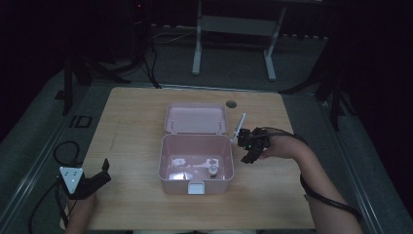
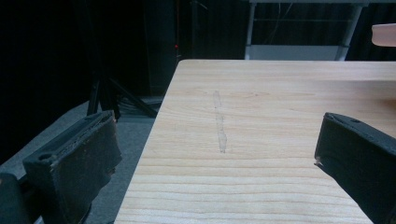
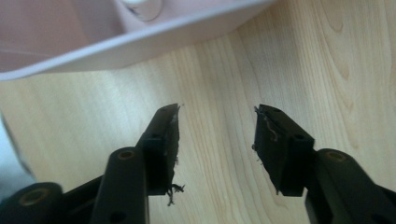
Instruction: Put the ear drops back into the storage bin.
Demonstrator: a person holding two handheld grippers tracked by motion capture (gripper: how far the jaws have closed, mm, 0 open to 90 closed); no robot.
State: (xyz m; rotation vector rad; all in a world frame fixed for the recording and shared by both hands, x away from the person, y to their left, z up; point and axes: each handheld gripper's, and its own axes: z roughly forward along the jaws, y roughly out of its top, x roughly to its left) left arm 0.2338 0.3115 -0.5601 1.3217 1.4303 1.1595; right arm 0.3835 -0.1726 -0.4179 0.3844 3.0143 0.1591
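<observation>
- A pale pink plastic storage box (image 1: 195, 168) stands open in the middle of the wooden tabletop (image 1: 131, 146), its walls smooth with rounded corners.
- Its hinged lid (image 1: 196, 118) lies flat behind it, the same pink, hollow side up.
- A small white latch (image 1: 196, 188) sits at the middle of the front wall.
- Inside, on the floor of the box, lie small whitish items (image 1: 207, 165); their kind is too dim to tell.
- The right tongs (image 1: 247, 148) hover just beside the box's right wall, spread with nothing between them; the right gripper view shows bare wood in the gap and the pink rim (image 3: 140, 42) close ahead.
- A thin white stick-like thing (image 1: 240, 126) is at the right hand, beside the lid's right corner.
- The left tongs (image 1: 100, 173) rest near the tabletop's front left edge, well apart from the box, spread wide and empty.
</observation>
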